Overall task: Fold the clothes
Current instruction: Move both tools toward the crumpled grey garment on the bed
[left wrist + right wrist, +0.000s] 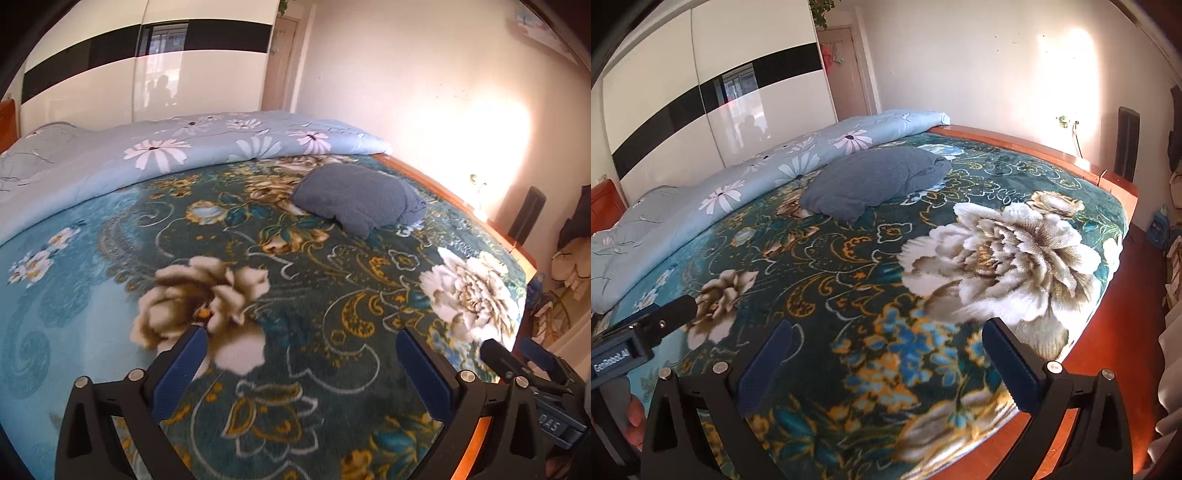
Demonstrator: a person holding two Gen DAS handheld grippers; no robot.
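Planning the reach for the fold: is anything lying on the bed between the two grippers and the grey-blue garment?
Nothing visible does. Only bare floral blanket lies between the open left gripper, the open right gripper and the grey-blue garment. The light-blue quilt lies behind it.

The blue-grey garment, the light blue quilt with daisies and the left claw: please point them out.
blue-grey garment (875, 177), right wrist view, middle of its top surface.
light blue quilt (166, 147), left wrist view, on a white daisy near its folded edge.
left claw (299, 369), left wrist view, midway between its open fingertips.
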